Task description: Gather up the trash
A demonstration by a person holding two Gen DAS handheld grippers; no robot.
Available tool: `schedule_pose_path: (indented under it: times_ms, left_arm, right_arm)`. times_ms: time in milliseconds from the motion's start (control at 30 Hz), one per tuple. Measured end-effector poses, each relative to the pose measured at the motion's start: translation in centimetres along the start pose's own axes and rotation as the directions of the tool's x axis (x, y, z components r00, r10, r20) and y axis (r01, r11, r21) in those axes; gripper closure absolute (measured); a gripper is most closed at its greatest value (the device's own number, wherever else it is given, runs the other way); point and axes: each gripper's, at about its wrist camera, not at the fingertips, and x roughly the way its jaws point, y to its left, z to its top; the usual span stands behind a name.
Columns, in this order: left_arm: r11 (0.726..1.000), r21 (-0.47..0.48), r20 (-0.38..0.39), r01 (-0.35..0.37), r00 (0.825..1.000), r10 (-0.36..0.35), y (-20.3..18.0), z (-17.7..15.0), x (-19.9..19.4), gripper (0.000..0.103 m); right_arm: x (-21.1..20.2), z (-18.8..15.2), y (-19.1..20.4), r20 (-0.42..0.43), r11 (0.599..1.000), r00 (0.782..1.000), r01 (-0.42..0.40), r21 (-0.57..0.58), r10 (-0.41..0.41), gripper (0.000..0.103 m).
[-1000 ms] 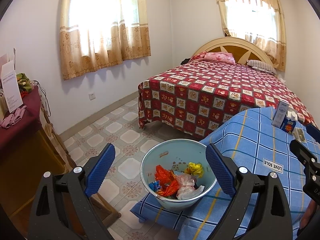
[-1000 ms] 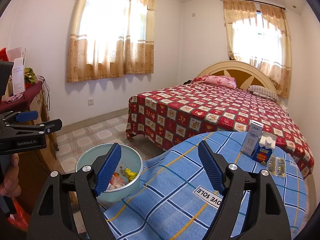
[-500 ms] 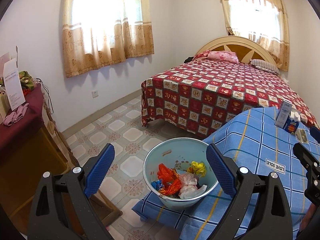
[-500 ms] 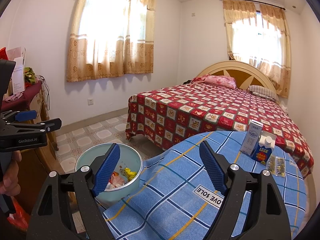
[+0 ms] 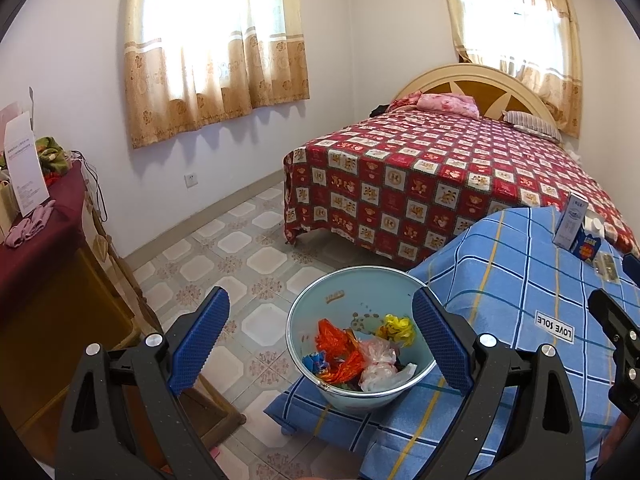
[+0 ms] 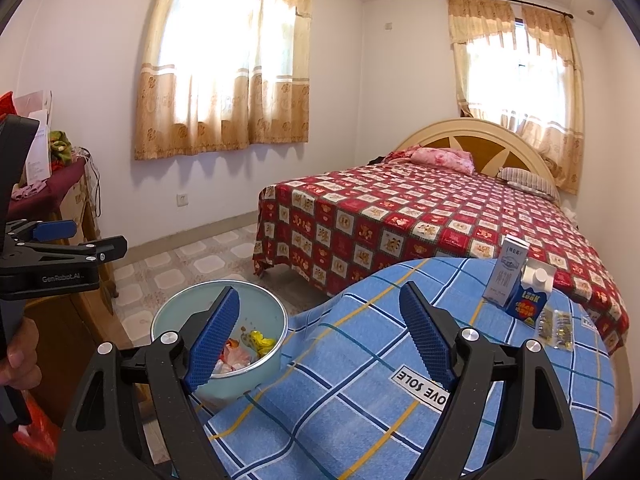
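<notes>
A pale blue bucket [image 5: 308, 332] sits at the left edge of a table under a blue checked cloth [image 5: 512, 292]. It holds crumpled wrappers: orange [image 5: 336, 340], yellow [image 5: 396, 328] and clear plastic [image 5: 378, 364]. My left gripper [image 5: 320, 344] is open and empty, held above the bucket. My right gripper [image 6: 320, 340] is open and empty over the cloth [image 6: 360, 360], right of the bucket [image 6: 264, 360]. At the far right of the table stand a white carton [image 6: 506, 276], a blue carton [image 6: 530, 298] and small packets [image 6: 556, 324].
A bed with a red patterned cover [image 5: 440, 172] stands behind the table. A wooden cabinet with a maroon cloth [image 5: 44, 264] is on the left. Tiled floor [image 5: 240, 256] lies between them. The left gripper [image 6: 60, 256] shows at the left of the right wrist view.
The left gripper has risen slightly and tilted down, so the bucket sits more centred between its fingers. The right gripper has barely moved.
</notes>
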Motion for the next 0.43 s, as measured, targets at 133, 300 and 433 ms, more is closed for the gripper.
schedule_pose_path:
  times_ms: [133, 300, 433]
  left_arm:
    - [1.0, 0.004, -0.007, 0.01, 1.0, -0.01, 0.0, 0.0, 0.1, 0.012]
    - [1.0, 0.004, -0.021, 0.022, 1.0, -0.022, -0.2, -0.1, 0.3, 0.007]
    - [0.999, 0.004, -0.026, 0.032, 0.999, -0.032, -0.5, -0.5, 0.4, 0.007]
  right_arm:
    - [0.1, -0.1, 0.1, -0.003, 1.0, 1.0, -0.001, 0.001, 0.001, 0.021]
    - [0.3, -0.4, -1.5, -0.022, 0.999, 0.999, 0.045, 0.001, -0.045, 0.02]
    - [1.8, -2.1, -7.6, -0.134, 0.984, 0.982, 0.148, 0.097, -0.134, 0.017]
